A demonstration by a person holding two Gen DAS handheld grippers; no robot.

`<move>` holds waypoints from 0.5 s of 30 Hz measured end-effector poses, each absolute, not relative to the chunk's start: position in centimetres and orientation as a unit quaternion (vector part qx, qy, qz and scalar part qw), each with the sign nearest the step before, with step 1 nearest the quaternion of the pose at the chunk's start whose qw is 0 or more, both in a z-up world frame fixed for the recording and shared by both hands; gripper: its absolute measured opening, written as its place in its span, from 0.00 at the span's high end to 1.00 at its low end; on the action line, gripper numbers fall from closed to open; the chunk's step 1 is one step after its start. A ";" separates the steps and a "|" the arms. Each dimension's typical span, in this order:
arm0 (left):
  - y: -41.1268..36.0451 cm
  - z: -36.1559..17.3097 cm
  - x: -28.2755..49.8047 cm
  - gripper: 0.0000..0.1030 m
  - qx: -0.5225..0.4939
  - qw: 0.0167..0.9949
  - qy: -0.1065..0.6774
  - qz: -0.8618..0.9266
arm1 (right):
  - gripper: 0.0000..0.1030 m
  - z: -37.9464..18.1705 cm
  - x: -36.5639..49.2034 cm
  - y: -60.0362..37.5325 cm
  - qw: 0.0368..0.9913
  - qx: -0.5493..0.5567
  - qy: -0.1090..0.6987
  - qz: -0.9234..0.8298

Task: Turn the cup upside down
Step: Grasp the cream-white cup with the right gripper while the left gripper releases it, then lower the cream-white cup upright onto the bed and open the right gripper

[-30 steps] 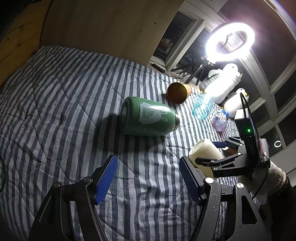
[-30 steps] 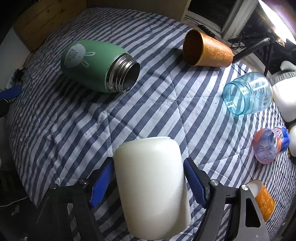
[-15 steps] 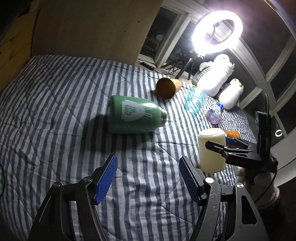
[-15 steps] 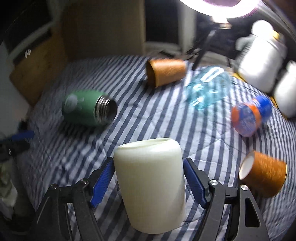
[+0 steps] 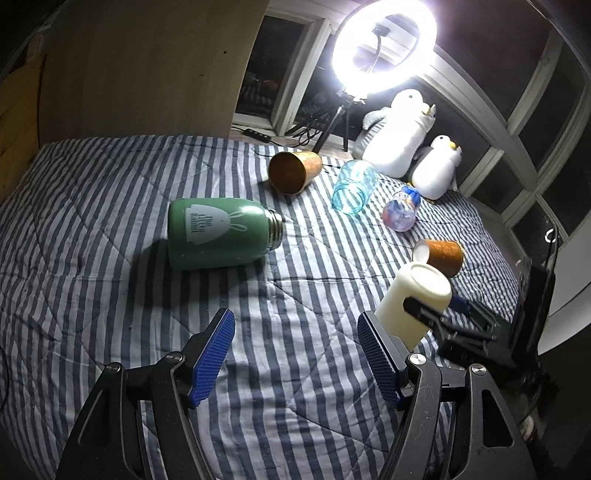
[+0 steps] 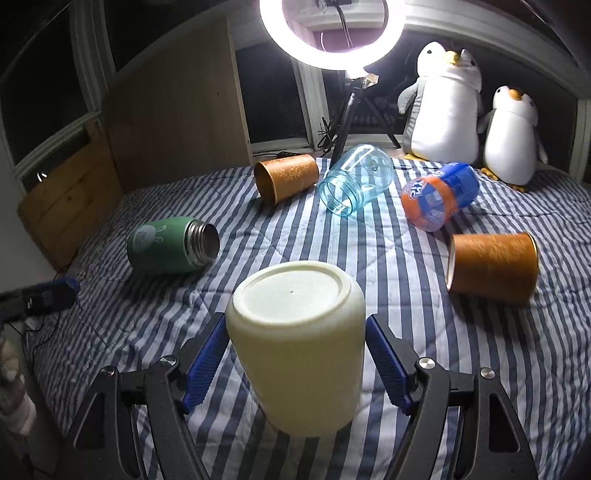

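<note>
A cream-white cup [image 6: 295, 343] sits between the blue pads of my right gripper [image 6: 295, 362], which is shut on it. The cup's flat base faces up and toward the camera, its mouth pointing down, just above the striped bedspread [image 6: 369, 258]. In the left wrist view the same cup [image 5: 413, 302] stands tilted at the right, held by the right gripper's black fingers [image 5: 424, 314]. My left gripper [image 5: 295, 354] is open and empty over the bedspread [image 5: 110, 277], to the left of the cup.
A green bottle [image 5: 218, 232] lies on its side mid-bed. Two orange cups [image 6: 288, 177] [image 6: 491, 266], a clear blue jar [image 6: 354, 182] and an orange-blue bottle [image 6: 439, 203] lie behind. Two plush penguins [image 6: 443, 107] and a ring light [image 6: 328, 33] stand at the back.
My right gripper has turned the white cup over, so its base now faces up. Both cameras have tilted up, showing more of the far bed and window. The left gripper stays open.
</note>
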State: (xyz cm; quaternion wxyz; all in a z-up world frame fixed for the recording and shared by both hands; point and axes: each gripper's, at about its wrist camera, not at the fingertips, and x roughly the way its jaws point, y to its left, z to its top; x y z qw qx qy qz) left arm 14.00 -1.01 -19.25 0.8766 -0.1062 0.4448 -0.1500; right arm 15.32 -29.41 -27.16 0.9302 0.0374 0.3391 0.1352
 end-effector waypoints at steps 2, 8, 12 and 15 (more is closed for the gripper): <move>-1.3 -19.2 13.7 0.30 -0.105 0.877 0.444 -0.151 | 0.30 -27.4 14.6 -29.1 0.933 0.027 0.334 0.132; -2.0 -18.8 12.6 0.30 -0.094 0.882 0.436 -0.155 | 0.30 -27.6 13.7 -29.2 0.934 0.027 0.330 0.130; -2.1 -18.3 11.9 0.30 -0.090 0.885 0.429 -0.154 | 0.30 -27.4 12.9 -29.2 0.938 0.023 0.321 0.126; -2.2 -18.1 11.6 0.30 -0.088 0.887 0.427 -0.154 | 0.30 -27.4 12.5 -29.1 0.940 0.019 0.318 0.125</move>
